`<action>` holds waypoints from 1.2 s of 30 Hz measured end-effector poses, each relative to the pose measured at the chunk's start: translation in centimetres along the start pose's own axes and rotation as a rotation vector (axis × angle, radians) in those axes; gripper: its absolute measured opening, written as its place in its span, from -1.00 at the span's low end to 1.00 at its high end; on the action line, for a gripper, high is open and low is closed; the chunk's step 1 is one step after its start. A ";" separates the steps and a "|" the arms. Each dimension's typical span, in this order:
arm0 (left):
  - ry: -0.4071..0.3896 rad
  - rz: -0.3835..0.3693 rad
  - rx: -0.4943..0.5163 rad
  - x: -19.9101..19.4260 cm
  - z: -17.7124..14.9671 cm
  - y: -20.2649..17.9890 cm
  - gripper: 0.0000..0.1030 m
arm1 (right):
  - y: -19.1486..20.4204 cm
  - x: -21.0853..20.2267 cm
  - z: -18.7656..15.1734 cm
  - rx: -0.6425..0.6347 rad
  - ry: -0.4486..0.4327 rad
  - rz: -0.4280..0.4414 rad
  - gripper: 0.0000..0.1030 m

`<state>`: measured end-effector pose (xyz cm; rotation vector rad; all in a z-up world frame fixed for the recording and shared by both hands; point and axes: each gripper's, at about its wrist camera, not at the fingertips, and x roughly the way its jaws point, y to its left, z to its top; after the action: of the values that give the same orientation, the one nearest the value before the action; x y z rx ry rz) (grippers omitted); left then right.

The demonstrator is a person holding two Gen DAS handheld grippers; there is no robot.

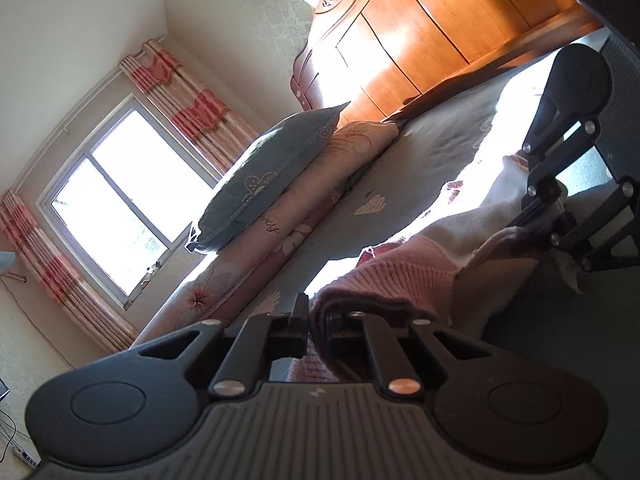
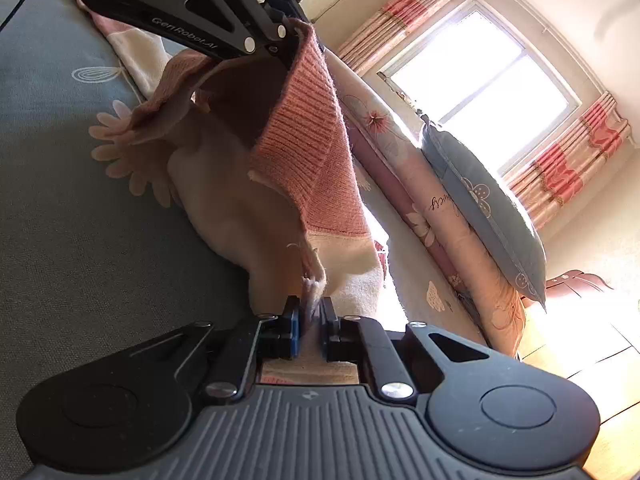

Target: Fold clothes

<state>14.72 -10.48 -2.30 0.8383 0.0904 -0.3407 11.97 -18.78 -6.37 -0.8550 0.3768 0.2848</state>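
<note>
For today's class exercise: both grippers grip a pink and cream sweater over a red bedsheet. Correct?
Not quite. The bedsheet is grey-blue, not red, as the right wrist view shows. The left gripper and right gripper do grip the pink and cream sweater.

L gripper [image 1: 318, 320], R gripper [image 2: 310, 318]: jaws clamped, near each other.

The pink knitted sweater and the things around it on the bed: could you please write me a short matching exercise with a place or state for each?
Things:
1. pink knitted sweater
2. blue-grey pillow
3. striped curtains
4. wooden headboard

Places or states:
A. hanging beside the window
B. lifted, gripped by the left gripper and the right gripper
C. lit by sun at the end of the bed
D. lying on the floral folded quilt

Pairs: 1-B, 2-D, 3-A, 4-C
</note>
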 end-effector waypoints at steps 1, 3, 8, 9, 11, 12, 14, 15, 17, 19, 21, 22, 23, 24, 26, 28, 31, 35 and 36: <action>-0.002 0.006 0.004 -0.5 0.1 0.2 -0.88 | -0.5 -0.7 0.2 -0.001 -0.005 0.006 -0.78; -0.008 0.017 0.001 -1.6 0.2 0.7 -0.89 | -1.6 -2.3 0.5 -0.002 -0.019 0.013 -0.78; -0.024 -0.002 -0.022 -5.2 1.1 1.8 -0.89 | -4.7 -6.8 1.5 0.038 -0.039 0.066 -0.78; -0.027 -0.009 -0.022 -6.1 1.3 1.9 -0.89 | -5.4 -7.5 1.8 0.050 -0.038 0.090 -0.78; -0.027 -0.029 -0.023 -7.8 1.6 2.0 -0.89 | -6.6 -9.3 2.3 0.076 -0.034 0.160 -0.78; -0.024 -0.043 -0.027 -8.6 1.7 2.0 -0.89 | -7.1 -10.2 2.5 0.086 -0.033 0.200 -0.78; -0.014 -0.080 -0.029 -10.3 1.7 1.8 -0.89 | -7.8 -11.9 2.6 0.094 -0.043 0.279 -0.86; -0.011 -0.102 -0.022 -11.2 1.6 1.6 -0.89 | -8.0 -12.7 2.6 0.096 -0.047 0.319 -0.87; -0.002 -0.152 0.003 -12.9 1.3 0.8 -0.85 | -8.1 -14.2 2.6 0.090 -0.054 0.386 -0.87; 0.003 -0.196 0.027 -14.5 0.9 -0.2 -0.78 | -7.6 -15.3 2.4 0.071 -0.052 0.415 -0.87; -0.001 -0.218 0.058 -15.9 0.7 -1.3 -0.75 | -7.0 -15.7 2.2 0.061 -0.044 0.410 -0.86; -0.007 -0.225 0.064 -16.4 0.7 -1.5 -0.75 | -6.7 -15.8 2.0 0.069 -0.039 0.420 -0.86; -0.014 -0.233 0.058 -16.9 0.9 -1.5 -0.75 | -6.3 -15.9 1.8 0.079 -0.035 0.427 -0.86; -0.023 -0.240 0.045 -17.4 1.1 -1.5 -0.74 | -6.0 -16.1 1.7 0.093 -0.031 0.430 -0.85; -0.042 -0.243 0.024 -18.2 1.6 -1.1 -0.71 | -5.6 -16.1 1.5 0.118 -0.020 0.435 -0.85; -0.044 -0.231 -0.008 -18.2 1.8 -0.5 -0.71 | -5.6 -15.8 1.1 0.164 -0.010 0.431 -0.81; 0.021 -0.232 -0.142 -16.9 1.5 1.2 -0.71 | -5.9 -14.9 0.5 0.269 0.026 0.419 -0.80; 0.200 -0.249 -0.404 -13.8 -0.7 3.9 -0.71 | -6.8 -12.8 -1.7 0.492 0.126 0.398 -0.52; 0.243 -0.262 -0.466 -13.1 -1.5 4.4 -0.67 | -7.2 -11.9 -2.8 0.574 0.165 0.403 -0.51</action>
<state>3.90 -3.26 2.61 0.4006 0.4912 -0.4409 3.54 -26.54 2.02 -0.2316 0.7455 0.4514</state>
